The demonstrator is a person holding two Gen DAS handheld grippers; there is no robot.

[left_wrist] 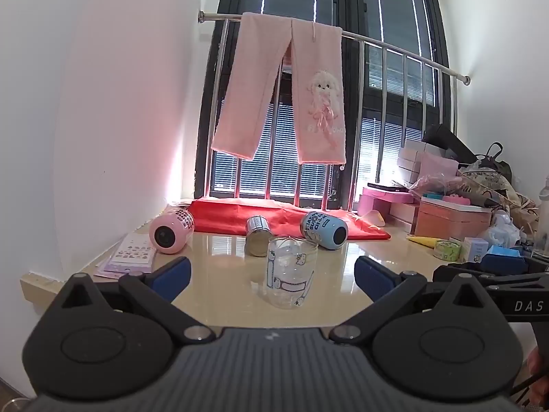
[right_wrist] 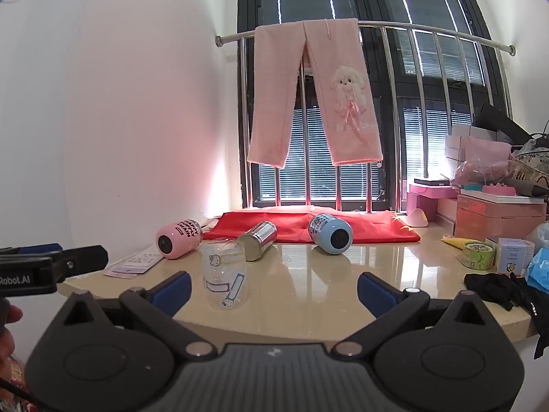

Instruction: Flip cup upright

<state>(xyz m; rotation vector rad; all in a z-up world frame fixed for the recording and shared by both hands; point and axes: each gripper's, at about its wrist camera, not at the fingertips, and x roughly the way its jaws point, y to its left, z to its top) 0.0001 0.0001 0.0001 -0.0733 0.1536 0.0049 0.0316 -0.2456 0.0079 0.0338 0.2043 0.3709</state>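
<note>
Nearest in the left wrist view: left gripper (left_wrist: 272,276), blue-padded fingers (left_wrist: 171,274) spread wide apart, holding nothing. Same in the right wrist view: right gripper (right_wrist: 274,288), fingers (right_wrist: 173,288) wide apart, nothing between them.

Just beyond, near the front edge of the glossy desk (left_wrist: 336,264): a clear glass cup (left_wrist: 291,271) with cartoon prints, standing with its long axis vertical. Centred between the left fingers without touching them; in the right view (right_wrist: 224,273) off to the left, just inside the left finger. Rim or base uppermost: cannot tell through the clear glass.

Behind it, three cups lying on their sides, long axes roughly horizontal. Steel cup (left_wrist: 258,235) directly behind the glass one, one round end toward the camera. Pink cup (left_wrist: 171,231) to the left, blue cup (left_wrist: 324,230) to the right, each with a dark round end facing forward. Farther back, a red cloth (left_wrist: 240,214) under the window, pink trousers (left_wrist: 281,92) over the rail.

Right view only: black fabric (right_wrist: 504,290) on the desk's right edge, and the steel cup's side turned diagonally (right_wrist: 258,240). Left view only: the sticker sheets (left_wrist: 132,255) in full at the left edge.
</note>
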